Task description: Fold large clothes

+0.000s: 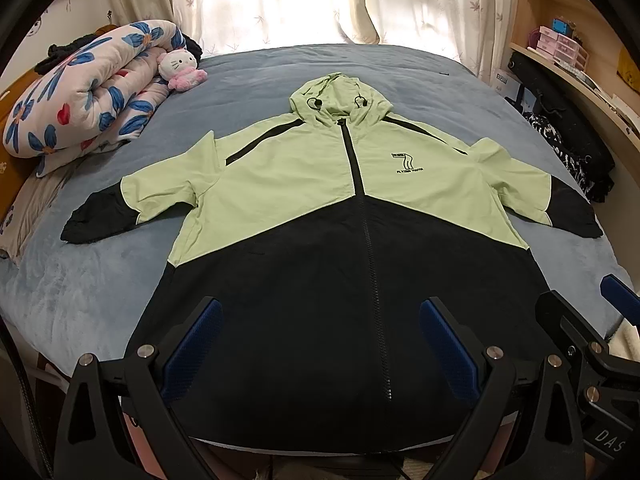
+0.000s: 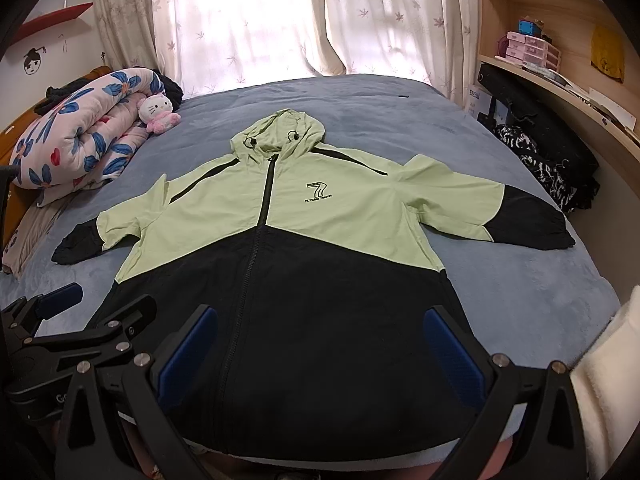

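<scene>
In the left wrist view, a large hooded jacket [image 1: 340, 216] lies flat on the bed [image 1: 100, 272], front side up, zipper closed. Its upper part is light green and its lower part is black. The hood [image 1: 340, 94] points to 12 o'clock and the hem is at 6 o'clock, at the near edge of the bed. Both sleeves are spread out, one to 9 o'clock and one to 3 o'clock, each with a black cuff. The left hand-held gripper [image 1: 320, 344] is above the black lower part; its two blue-padded fingers stand wide apart and hold nothing. At 4 o'clock the right hand-held gripper [image 1: 592, 320] comes into the picture, just beside the left one. A rolled floral quilt [image 1: 92, 88] is at 10 o'clock, with a white and pink plush toy [image 1: 182, 70] leaning on it.

In the right wrist view, the same jacket [image 2: 288, 240] is in the middle of the bed [image 2: 540, 280], with the hood [image 2: 280, 130] again to 12 o'clock. The right hand-held gripper [image 2: 320, 344] is over the black hem area, jaws spread wide, nothing between them. The left hand-held gripper [image 2: 88, 312] is at 8 o'clock, over the left hem side; its fingers are parted as well. A wooden shelf [image 2: 560, 72] stands at 2 o'clock, and curtains [image 2: 280, 16] cover the window at 12 o'clock.
</scene>
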Available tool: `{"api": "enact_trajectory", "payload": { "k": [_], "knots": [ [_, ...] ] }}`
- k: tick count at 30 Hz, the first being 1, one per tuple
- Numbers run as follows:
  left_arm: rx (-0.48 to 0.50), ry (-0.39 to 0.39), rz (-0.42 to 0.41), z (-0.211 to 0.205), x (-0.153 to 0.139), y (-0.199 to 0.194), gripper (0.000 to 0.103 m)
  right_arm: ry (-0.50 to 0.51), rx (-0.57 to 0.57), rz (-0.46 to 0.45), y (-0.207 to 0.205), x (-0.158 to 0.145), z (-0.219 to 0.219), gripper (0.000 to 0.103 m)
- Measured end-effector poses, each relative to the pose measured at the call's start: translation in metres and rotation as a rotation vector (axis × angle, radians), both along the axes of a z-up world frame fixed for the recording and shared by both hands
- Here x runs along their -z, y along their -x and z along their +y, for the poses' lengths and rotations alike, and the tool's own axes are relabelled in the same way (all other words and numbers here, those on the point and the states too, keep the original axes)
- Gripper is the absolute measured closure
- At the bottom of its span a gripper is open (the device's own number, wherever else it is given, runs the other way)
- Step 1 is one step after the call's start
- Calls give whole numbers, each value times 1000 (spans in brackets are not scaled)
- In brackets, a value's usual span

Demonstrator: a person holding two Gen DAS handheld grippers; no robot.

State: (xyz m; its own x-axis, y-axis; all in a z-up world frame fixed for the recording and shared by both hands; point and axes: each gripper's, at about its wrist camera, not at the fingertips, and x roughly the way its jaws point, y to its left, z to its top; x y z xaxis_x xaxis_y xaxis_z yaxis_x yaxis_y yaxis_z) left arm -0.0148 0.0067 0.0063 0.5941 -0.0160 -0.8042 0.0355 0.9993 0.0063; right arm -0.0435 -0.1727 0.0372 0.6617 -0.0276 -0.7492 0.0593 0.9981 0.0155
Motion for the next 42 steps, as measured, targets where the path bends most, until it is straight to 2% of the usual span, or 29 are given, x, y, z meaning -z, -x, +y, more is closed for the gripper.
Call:
{"api": "enact_trajectory", "payload": {
  "k": [20,26,31,37,42],
  "knots": [
    [13,-18,5,-3,-2,-16,5,8,-5,-7,-3,-3,2,0],
    [-10,-36,-58,-6,-16,-28,5,32,-32,-34,-10,-16,10,0],
    [-13,-35,-94,-7,-31,-43,5,16,-44,-43,-34,-18,-4,0],
    [47,-38,-124,-20,-47,-63,5,9,-45,-82,-50,-36,-20,0],
    [84,8,-113,-36,-61,-83,5,0,-45,-127,-66,-55,-36,0]
  ]
}}
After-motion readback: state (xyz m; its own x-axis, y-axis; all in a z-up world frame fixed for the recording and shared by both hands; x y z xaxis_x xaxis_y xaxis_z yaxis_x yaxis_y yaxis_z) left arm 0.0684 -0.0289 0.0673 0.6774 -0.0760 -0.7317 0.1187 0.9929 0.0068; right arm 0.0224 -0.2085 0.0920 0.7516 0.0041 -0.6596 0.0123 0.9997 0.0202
